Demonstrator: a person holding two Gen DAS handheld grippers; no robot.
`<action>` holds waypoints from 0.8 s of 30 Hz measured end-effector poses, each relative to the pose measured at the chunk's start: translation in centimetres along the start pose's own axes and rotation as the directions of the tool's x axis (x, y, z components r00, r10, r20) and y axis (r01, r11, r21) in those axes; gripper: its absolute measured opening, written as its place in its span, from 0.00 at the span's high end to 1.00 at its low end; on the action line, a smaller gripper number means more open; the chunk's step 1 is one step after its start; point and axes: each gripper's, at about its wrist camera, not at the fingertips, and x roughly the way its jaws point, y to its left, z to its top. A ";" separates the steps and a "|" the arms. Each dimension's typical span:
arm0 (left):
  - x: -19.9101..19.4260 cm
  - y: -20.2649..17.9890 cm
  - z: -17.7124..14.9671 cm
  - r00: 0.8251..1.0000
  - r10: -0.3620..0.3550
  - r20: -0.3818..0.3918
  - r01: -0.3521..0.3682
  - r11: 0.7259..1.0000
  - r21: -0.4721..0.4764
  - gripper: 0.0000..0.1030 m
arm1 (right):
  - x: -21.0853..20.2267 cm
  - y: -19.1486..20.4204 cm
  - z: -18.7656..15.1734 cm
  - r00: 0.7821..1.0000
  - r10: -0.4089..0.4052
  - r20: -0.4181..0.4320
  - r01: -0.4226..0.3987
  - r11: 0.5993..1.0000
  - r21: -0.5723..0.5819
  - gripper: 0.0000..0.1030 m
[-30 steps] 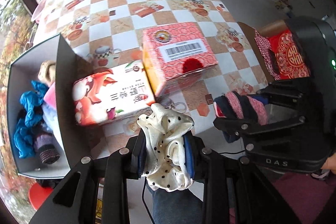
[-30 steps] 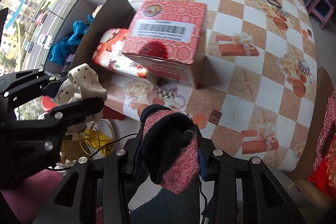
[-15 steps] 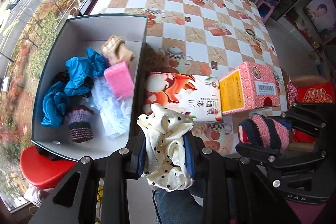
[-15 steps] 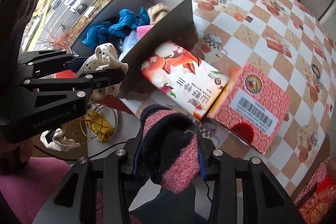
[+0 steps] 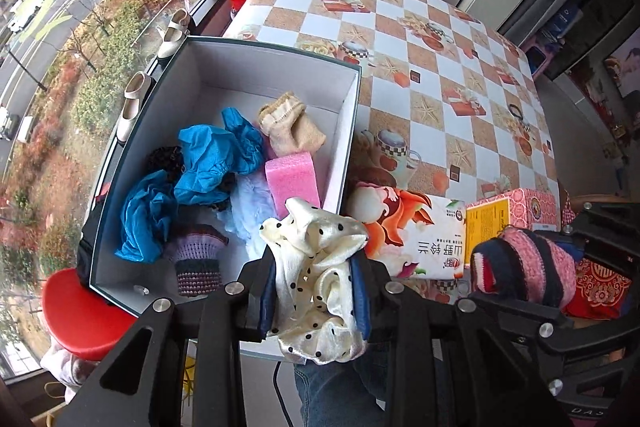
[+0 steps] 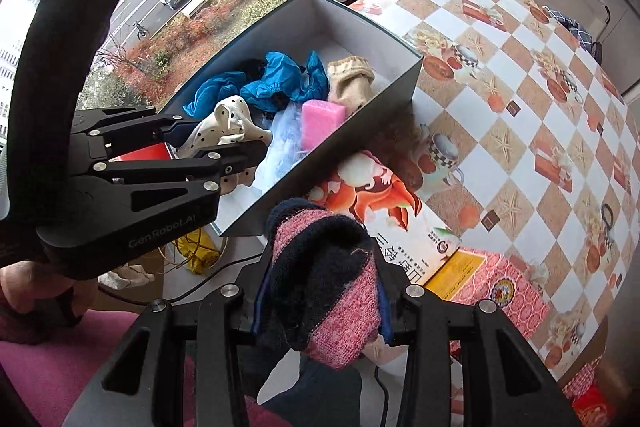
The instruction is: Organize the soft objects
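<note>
With both grippers loaded near the box's front corner, entries run left to right as seen from the left wrist.

Box point(image 5: 352, 131): open grey carton at the table's left edge, already holding blue cloths point(image 5: 212, 155), a beige sock point(image 5: 290, 129), a pink sponge point(image 5: 292, 179) and a small knitted piece point(image 5: 196, 259).

Left gripper point(image 5: 316, 283): fingers clamped on a cream polka-dot scrunchie point(image 5: 316, 267), which bulges above and below the pads; held at the box's near right corner, not clearly over the opening.

Tissue pack point(image 5: 412, 227): lies on the table just beside the box's right wall, with a red patterned carton point(image 5: 520, 207) next to it.

Right gripper point(image 6: 320, 291): fingers closed on a pink-and-navy knitted sock point(image 6: 324, 279), outside the box, above the tissue pack.

Step in hand (judgement): drop the scrunchie into the box.

Technique: carry the left gripper forward until the scrunchie hangs wholly inside the walls, above the free floor near the front, then part the fingers. Keep the right gripper clear of the wall until the left one is out.
</note>
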 end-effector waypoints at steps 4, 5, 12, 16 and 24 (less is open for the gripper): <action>0.3 0.7 0.9 1.000 -0.002 0.011 0.002 1.000 -0.011 0.67 | -0.1 0.2 1.6 1.000 -0.005 0.002 0.005 1.000 -0.006 0.59; 0.4 0.9 1.2 1.000 -0.005 0.010 0.005 1.000 -0.015 0.67 | -0.1 0.3 2.0 1.000 -0.007 0.001 0.007 1.000 -0.008 0.59; 1.2 2.6 2.2 1.000 -0.014 0.002 0.014 0.999 -0.044 0.67 | 0.5 0.5 3.6 1.000 -0.012 -0.013 0.012 1.000 -0.014 0.59; 1.5 3.3 2.5 1.000 -0.017 -0.006 0.017 0.999 -0.050 0.67 | 1.0 0.6 4.4 1.000 -0.010 -0.023 0.010 1.000 -0.007 0.59; 1.8 4.9 3.0 1.000 -0.001 -0.012 0.000 0.998 -0.069 0.63 | 2.2 1.2 6.7 0.999 0.003 -0.041 -0.003 1.000 0.005 0.59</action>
